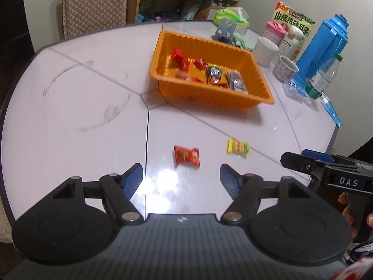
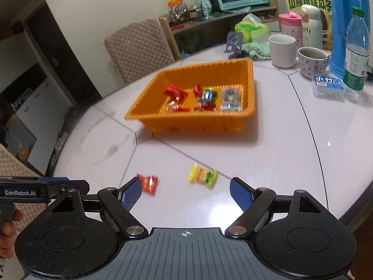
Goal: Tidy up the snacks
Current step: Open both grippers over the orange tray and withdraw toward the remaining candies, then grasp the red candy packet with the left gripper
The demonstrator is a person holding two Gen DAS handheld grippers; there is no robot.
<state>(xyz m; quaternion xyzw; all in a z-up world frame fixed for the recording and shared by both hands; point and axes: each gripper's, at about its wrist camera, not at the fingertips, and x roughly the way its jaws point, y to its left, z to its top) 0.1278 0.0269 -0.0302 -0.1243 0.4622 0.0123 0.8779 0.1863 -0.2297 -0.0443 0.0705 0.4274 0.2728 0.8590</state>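
An orange tray (image 1: 257,93) (image 2: 149,119) sits mid-table with several wrapped snacks in it. A red snack packet (image 1: 187,156) (image 2: 148,182) and a yellow snack packet (image 1: 237,147) (image 2: 202,175) lie loose on the white table in front of the tray. My left gripper (image 1: 181,178) is open and empty, just short of the red packet. My right gripper (image 2: 185,192) is open and empty, just short of the yellow packet. The right gripper also shows at the right edge of the left wrist view (image 1: 303,161).
At the back right stand a blue thermos (image 1: 324,46) (image 2: 338,23), a water bottle (image 1: 322,79) (image 2: 356,51), cups (image 1: 265,50) (image 2: 282,50), a seed bag (image 2: 307,0) and a small clear box (image 2: 328,88). A padded chair (image 2: 137,49) stands behind the table.
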